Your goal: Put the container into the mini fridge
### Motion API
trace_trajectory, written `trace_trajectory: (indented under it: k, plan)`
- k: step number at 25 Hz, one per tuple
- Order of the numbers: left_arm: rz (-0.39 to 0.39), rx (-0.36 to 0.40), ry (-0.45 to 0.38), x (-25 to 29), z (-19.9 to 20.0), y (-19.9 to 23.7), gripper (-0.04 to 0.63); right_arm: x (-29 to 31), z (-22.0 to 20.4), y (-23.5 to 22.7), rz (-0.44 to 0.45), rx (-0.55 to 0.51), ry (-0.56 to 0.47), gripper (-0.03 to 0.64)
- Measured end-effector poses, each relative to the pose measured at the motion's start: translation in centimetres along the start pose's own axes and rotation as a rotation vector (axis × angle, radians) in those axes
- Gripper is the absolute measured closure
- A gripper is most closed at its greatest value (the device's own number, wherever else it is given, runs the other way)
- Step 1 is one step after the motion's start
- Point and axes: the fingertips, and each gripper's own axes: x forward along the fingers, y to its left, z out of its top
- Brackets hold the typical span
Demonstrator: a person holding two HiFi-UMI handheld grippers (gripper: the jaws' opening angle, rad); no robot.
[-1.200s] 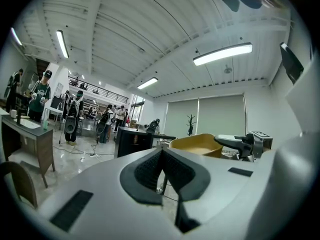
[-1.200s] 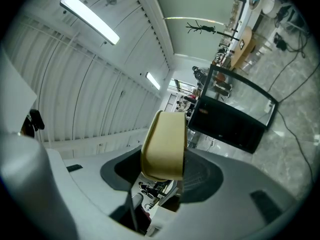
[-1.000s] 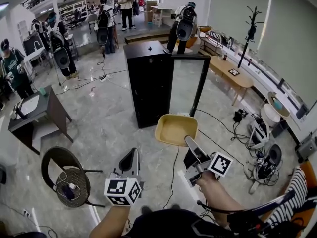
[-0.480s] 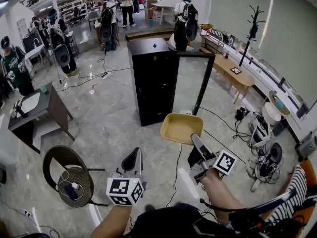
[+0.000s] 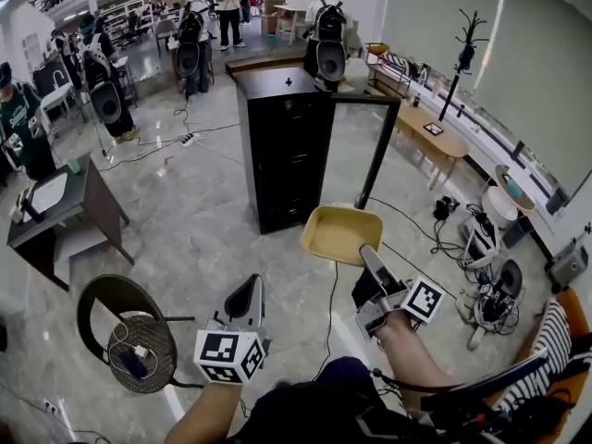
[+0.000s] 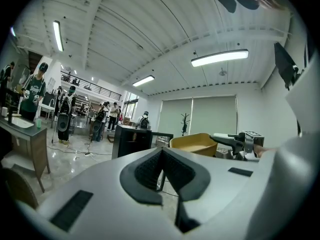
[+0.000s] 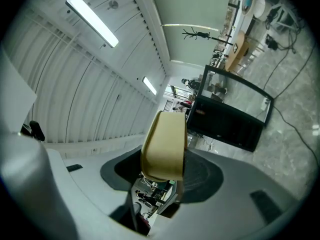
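The black mini fridge (image 5: 282,146) stands on the floor ahead, its glass door (image 5: 361,151) swung open to the right. My right gripper (image 5: 370,259) is shut on the near rim of a shallow yellow container (image 5: 340,234), held level above the floor just short of the door. The right gripper view shows the container (image 7: 164,146) edge-on between the jaws, with the fridge (image 7: 225,124) beyond. My left gripper (image 5: 248,289) is low at the left, shut and empty. Its own view shows the left gripper (image 6: 162,150), the container (image 6: 192,141) and the fridge (image 6: 131,140).
A round wicker chair (image 5: 125,331) sits near left, with a grey desk (image 5: 65,211) behind it. Cables (image 5: 326,313) trail across the floor. At right stand a wooden bench (image 5: 435,137), a coat stand (image 5: 460,63) and equipment (image 5: 490,248). Several people (image 5: 190,44) stand behind the fridge.
The container and right gripper have shifted slightly right and toward the fridge. The fridge looks a little nearer. The left gripper keeps its place, still shut.
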Motion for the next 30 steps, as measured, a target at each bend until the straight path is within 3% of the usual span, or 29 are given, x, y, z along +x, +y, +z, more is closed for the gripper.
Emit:
trace_trajectory:
  k: [11,30]
  plan:
    - [0.041,0.022,-0.006,1.9,0.3,1.4,0.588,3.7,-0.4,-1.9,0.034,0.042,0.060,0.391]
    - [0.145,0.066,-0.001,13.6,1.2,2.2,0.588,15.2,7.2,-9.0,0.086,0.118,0.177,0.391]
